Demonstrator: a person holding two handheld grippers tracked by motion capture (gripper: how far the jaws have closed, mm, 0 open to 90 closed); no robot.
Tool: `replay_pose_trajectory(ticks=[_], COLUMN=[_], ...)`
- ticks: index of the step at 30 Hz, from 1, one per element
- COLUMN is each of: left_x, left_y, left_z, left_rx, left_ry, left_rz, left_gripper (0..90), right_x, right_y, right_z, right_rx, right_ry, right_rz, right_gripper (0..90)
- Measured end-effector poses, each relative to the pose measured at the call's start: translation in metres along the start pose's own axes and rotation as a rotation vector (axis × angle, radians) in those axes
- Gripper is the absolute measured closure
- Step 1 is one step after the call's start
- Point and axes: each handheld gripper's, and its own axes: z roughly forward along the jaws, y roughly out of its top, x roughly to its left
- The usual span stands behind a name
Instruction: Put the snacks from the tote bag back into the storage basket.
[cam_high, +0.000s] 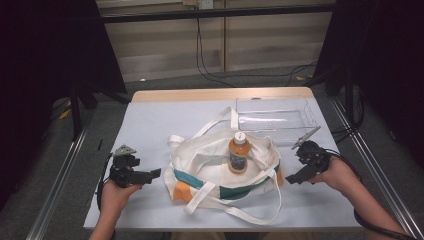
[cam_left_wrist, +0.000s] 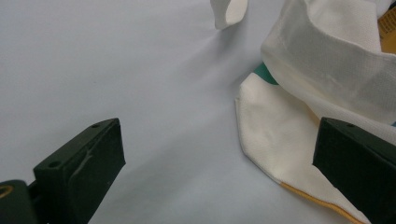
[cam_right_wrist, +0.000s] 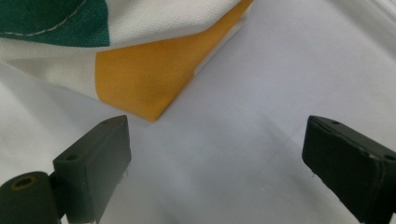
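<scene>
One cloth bag (cam_high: 225, 172), white with green and orange panels, is lying open at the centre of the tabletop (cam_high: 150, 125), and one orange bottle (cam_high: 238, 152) is standing upright inside it. One clear plastic bin (cam_high: 275, 119) is sitting at the upper right of the frame, touching the bag's far edge, with nothing visible in it. Two hand-held grippers are flanking the bag: the left hand-held gripper (cam_high: 150, 175) at lower left and the right hand-held gripper (cam_high: 295, 177) at lower right are both gaping wide, gripping nothing.
</scene>
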Motion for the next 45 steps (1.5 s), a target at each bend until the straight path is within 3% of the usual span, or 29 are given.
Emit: replay_pose_trajectory(ticks=[12,21,45], left_x=[0.001,0.001,0.001], left_y=[0.000,0.000,0.000], left_z=[0.000,0.000,0.000], left_rx=[0.007,0.011,0.030], left_ry=[-0.001,-0.005,-0.004], left_rz=[0.006,0.005,0.019], left_gripper=[2.1,2.1,2.2], right_x=[-0.001,0.002,0.005], right_y=[0.012,0.022,0.051], right_z=[-0.007,-0.014,-0.044], right_rx=[0.133,0.174,0.195], right_ry=[0.014,0.013,0.012], right_rz=[-0.022,-0.051,-0.099], right_gripper=[7.7,7.7,7.8])
